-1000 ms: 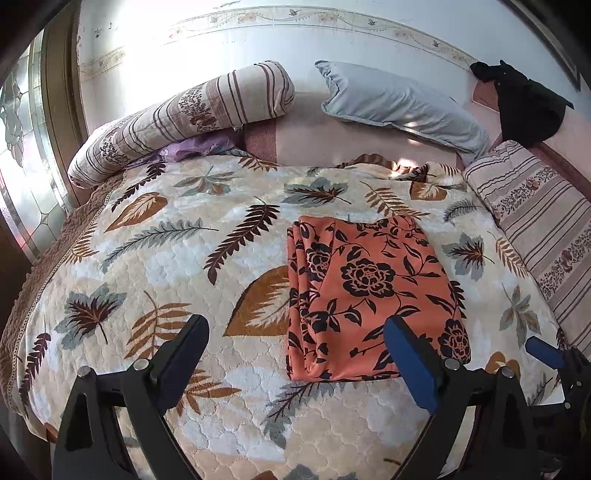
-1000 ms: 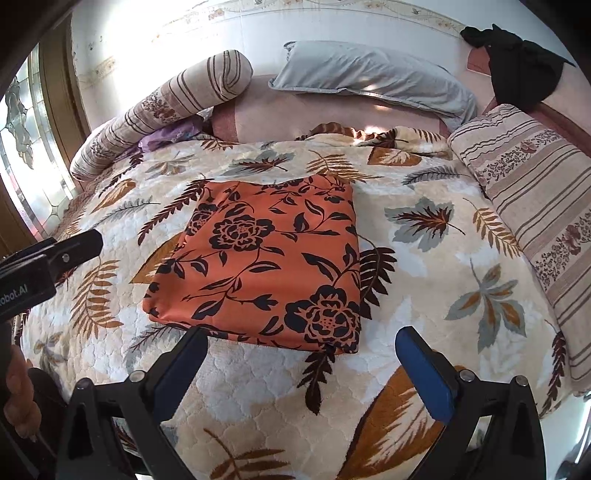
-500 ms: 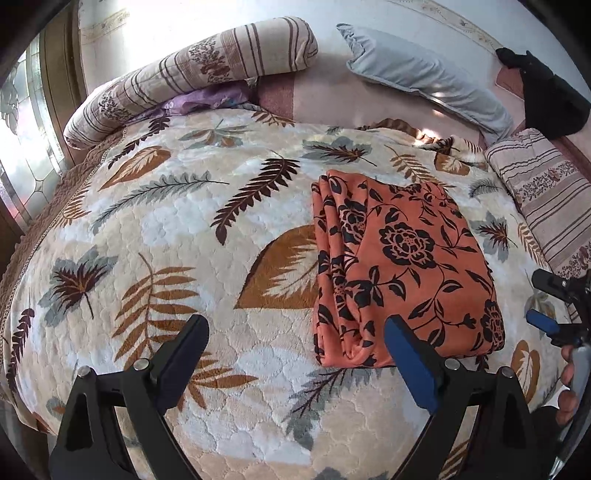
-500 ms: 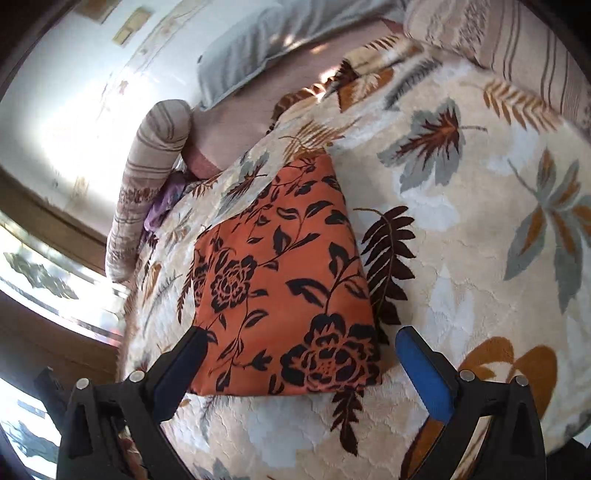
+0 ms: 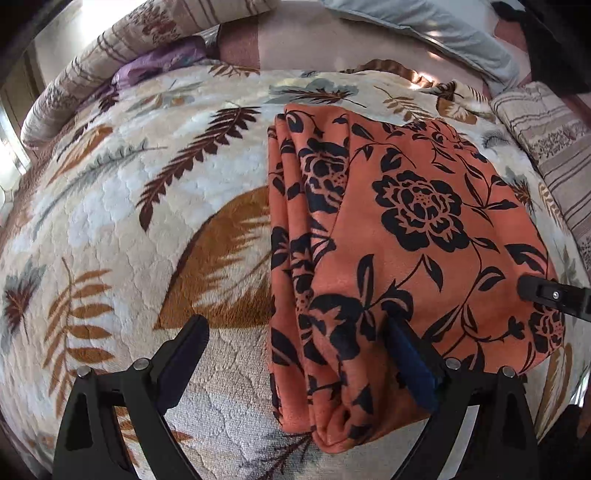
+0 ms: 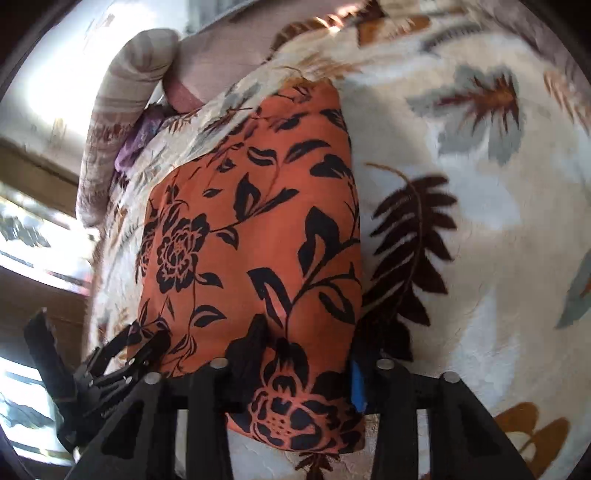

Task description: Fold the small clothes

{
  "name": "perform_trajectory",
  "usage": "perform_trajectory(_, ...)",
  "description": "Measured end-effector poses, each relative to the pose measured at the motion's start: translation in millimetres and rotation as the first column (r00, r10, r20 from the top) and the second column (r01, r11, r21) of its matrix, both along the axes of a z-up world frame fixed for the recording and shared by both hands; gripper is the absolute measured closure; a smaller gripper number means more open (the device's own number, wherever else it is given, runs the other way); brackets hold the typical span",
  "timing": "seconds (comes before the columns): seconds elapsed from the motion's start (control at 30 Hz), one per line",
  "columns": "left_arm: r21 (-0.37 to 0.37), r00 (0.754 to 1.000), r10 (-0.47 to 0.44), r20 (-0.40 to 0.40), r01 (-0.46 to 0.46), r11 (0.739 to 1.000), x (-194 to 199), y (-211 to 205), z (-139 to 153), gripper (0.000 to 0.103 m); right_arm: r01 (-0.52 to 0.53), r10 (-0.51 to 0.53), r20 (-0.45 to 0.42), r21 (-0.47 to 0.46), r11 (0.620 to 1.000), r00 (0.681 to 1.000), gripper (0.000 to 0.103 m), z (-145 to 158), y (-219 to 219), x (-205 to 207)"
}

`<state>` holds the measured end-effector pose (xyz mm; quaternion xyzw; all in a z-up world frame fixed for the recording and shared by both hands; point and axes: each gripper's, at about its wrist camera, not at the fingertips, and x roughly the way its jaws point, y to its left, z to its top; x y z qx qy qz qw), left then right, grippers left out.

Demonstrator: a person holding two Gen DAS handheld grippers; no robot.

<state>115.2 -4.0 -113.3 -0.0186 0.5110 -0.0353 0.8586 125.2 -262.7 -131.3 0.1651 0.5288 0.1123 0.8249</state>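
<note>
Underneath everything spreads a cream quilted bedspread [image 5: 122, 229] printed with brown and grey leaves, with a striped bolster [image 5: 122, 48] and a grey pillow [image 5: 450, 29] at its head. On it lies the folded orange cloth with black flowers [image 5: 406, 236]. The left gripper [image 5: 295, 354] stands wide, straddling the cloth's layered edge. The right gripper [image 6: 299, 369] is closing with the cloth's near corner between its jaws.

A bed [image 5: 110, 206] filled the room, spread with a cream quilted blanket printed with brown, rust and grey leaves. A striped bolster [image 5: 110, 59] and a grey pillow [image 5: 461, 37] lay at its head against a pale wall. Sunlight came through a patterned window [image 6: 22, 229] alongside.
</note>
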Motion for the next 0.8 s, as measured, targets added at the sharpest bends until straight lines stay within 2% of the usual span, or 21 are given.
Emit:
perform_trajectory(0.03,-0.020,1.000,0.013,-0.003,-0.013,1.000,0,3,-2,0.007,-0.029,0.034,0.052,-0.095,0.995,0.998,0.070,12,13,-7)
perform_trajectory(0.07,-0.028,1.000,0.020,-0.007,-0.020,0.999,-1,5,-3,0.007,-0.042,0.054,0.078,-0.150,0.988,0.995,0.070,17,21,-11)
perform_trajectory(0.13,-0.037,1.000,0.011,-0.010,-0.011,0.999,0,3,-6,0.006,-0.033,0.039,0.032,-0.164,0.986,0.999,0.069,-2,19,-9)
perform_trajectory(0.17,-0.027,1.000,0.004,-0.009,-0.004,1.000,-1,1,-7,0.006,-0.009,0.007,-0.012,-0.133,0.991,1.000,0.056,-17,12,-5)
perform_trajectory(0.23,-0.011,1.000,-0.010,0.004,0.010,1.000,-2,0,-5,0.006,0.026,-0.026,0.002,-0.004,1.000,1.000,0.044,-17,-4,-9)
perform_trajectory(0.27,-0.009,1.000,-0.014,0.001,0.014,1.000,-1,0,-6,0.006,0.030,-0.031,0.018,0.028,0.999,0.999,0.028,-10,-10,-10)
perform_trajectory(0.33,-0.021,1.000,-0.014,-0.005,0.014,1.000,0,1,-7,0.006,0.059,-0.067,0.061,0.127,0.990,0.996,0.025,3,-27,-7)
perform_trajectory(0.4,-0.029,1.000,-0.010,-0.009,0.009,1.000,0,2,-7,0.006,0.102,-0.119,0.057,0.242,0.965,0.991,0.025,6,-44,12)
perform_trajectory(0.47,-0.028,1.000,-0.014,-0.006,0.014,1.000,-1,2,-7,0.006,0.143,-0.157,0.024,0.303,0.942,0.987,0.025,-3,-54,43)
perform_trajectory(0.53,-0.027,1.000,-0.019,-0.003,0.019,0.999,-1,2,-7,0.006,0.166,-0.161,-0.044,0.342,0.925,0.986,0.026,-19,-54,78)
perform_trajectory(0.57,-0.027,1.000,-0.019,-0.004,0.019,0.999,0,3,-8,0.006,0.168,-0.151,-0.075,0.350,0.922,0.986,0.032,-27,-52,94)
perform_trajectory(0.6,-0.027,1.000,-0.018,-0.005,0.018,0.999,0,3,-7,0.006,0.151,-0.131,-0.084,0.334,0.930,0.988,0.056,-28,-51,106)
perform_trajectory(0.63,-0.025,1.000,-0.018,-0.006,0.018,1.000,0,2,-7,0.006,0.115,-0.098,-0.076,0.277,0.954,0.992,0.061,-25,-40,115)
perform_trajectory(0.7,-0.023,1.000,-0.023,-0.004,0.023,0.999,-1,4,-8,0.006,0.044,-0.046,0.016,0.096,0.994,0.999,0.070,0,-15,116)
perform_trajectory(0.77,-0.026,1.000,-0.019,-0.007,0.019,0.999,0,4,-10,0.004,0.014,0.001,0.142,-0.106,0.994,0.990,0.070,25,9,100)
perform_trajectory(0.8,-0.023,1.000,-0.013,-0.009,0.013,1.000,1,4,-11,0.003,0.011,0.018,0.155,-0.180,0.984,0.988,0.069,23,17,96)
